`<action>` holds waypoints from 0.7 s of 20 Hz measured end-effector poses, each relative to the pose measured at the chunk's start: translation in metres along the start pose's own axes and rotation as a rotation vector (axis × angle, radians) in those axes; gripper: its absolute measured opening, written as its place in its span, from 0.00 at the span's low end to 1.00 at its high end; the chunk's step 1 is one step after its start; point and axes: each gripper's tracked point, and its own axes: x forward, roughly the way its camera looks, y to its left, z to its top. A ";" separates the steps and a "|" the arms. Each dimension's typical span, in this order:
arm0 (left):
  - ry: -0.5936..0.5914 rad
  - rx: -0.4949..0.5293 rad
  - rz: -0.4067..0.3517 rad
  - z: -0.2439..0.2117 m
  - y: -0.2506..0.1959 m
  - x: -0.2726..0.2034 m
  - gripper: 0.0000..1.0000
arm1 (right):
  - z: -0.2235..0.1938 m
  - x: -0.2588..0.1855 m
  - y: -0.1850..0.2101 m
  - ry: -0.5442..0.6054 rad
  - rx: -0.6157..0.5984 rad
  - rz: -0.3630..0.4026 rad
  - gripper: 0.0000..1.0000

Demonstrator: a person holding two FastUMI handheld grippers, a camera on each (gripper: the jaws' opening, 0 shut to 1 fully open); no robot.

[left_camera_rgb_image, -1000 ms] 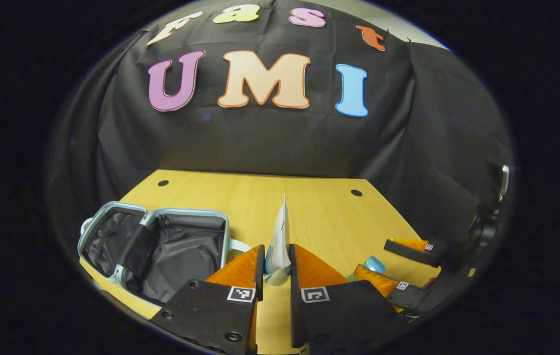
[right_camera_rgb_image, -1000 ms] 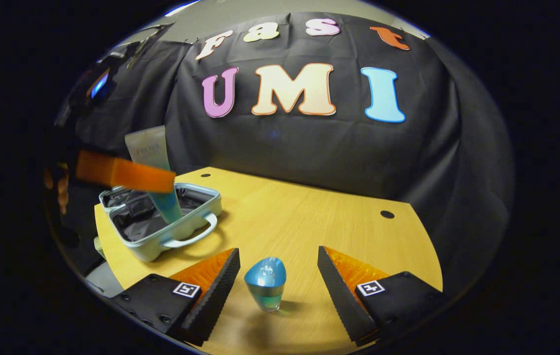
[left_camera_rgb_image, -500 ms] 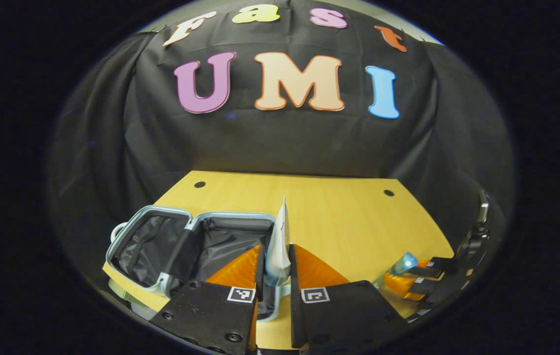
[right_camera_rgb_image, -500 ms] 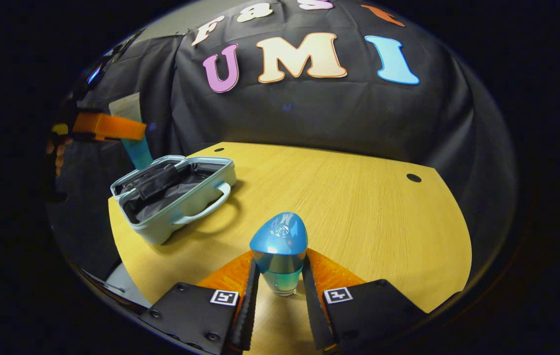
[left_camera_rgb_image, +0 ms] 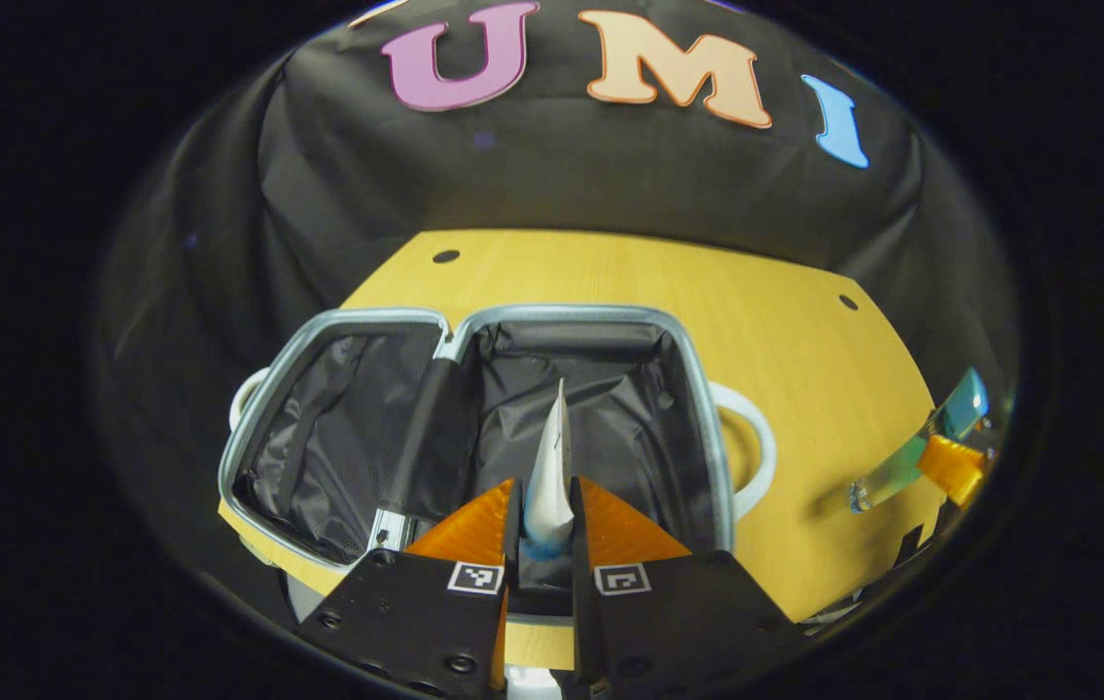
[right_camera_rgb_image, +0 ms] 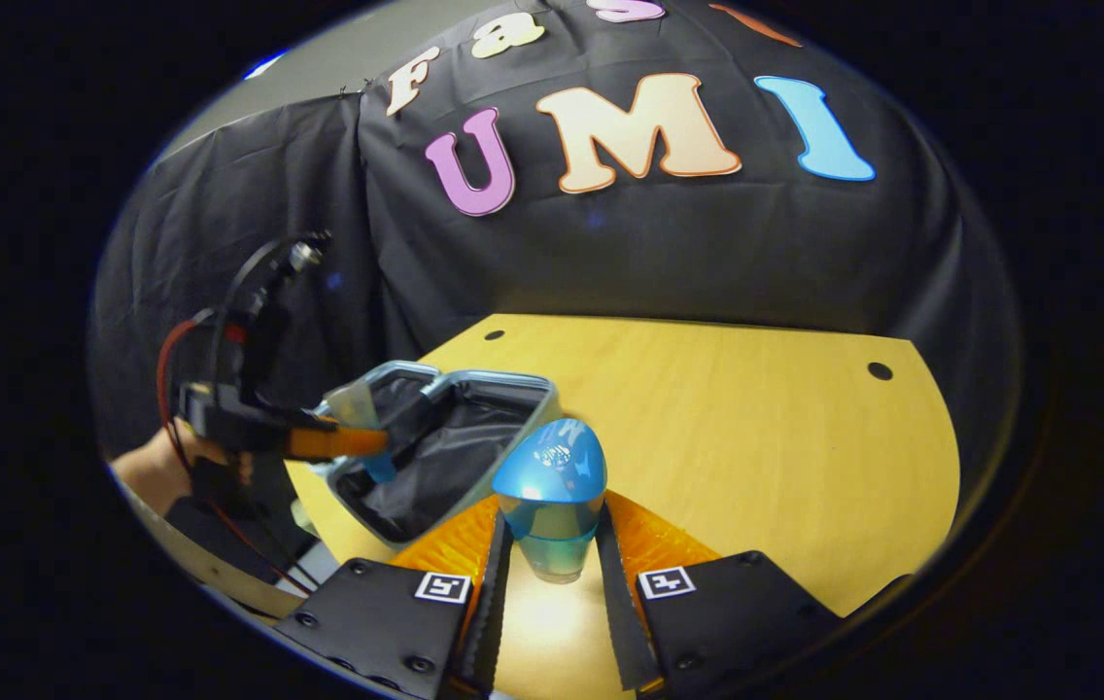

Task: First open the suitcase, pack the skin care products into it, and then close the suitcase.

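Note:
The pale blue suitcase (left_camera_rgb_image: 707, 408) lies open on the wooden table (left_camera_rgb_image: 805, 331), black lining showing in both halves. My left gripper (left_camera_rgb_image: 545, 520) is shut on a white tube with a blue cap (left_camera_rgb_image: 549, 476), held over the suitcase's right half. In the right gripper view, my right gripper (right_camera_rgb_image: 552, 559) is shut on a small bottle with a rounded blue cap (right_camera_rgb_image: 552, 486), lifted above the table beside the suitcase (right_camera_rgb_image: 503, 447). That bottle (left_camera_rgb_image: 912, 457) also appears at the far right of the left gripper view. The left gripper (right_camera_rgb_image: 338, 442) with the tube (right_camera_rgb_image: 362, 413) shows over the suitcase in the right gripper view.
A hand (right_camera_rgb_image: 158, 467) holds the left gripper at the table's near left corner, with red and black cables above it. The table top (right_camera_rgb_image: 756, 418) stretches bare to the right and back, with small dark holes near its far corners. Black cloth walls the booth.
The left gripper has carried the tube over the open suitcase and tilted down toward it. The right gripper shut on the blue-capped bottle, lifted it and swung toward the suitcase.

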 end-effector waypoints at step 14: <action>-0.010 0.005 -0.219 0.009 0.015 0.064 0.93 | -0.017 0.086 0.096 0.151 0.128 0.031 0.45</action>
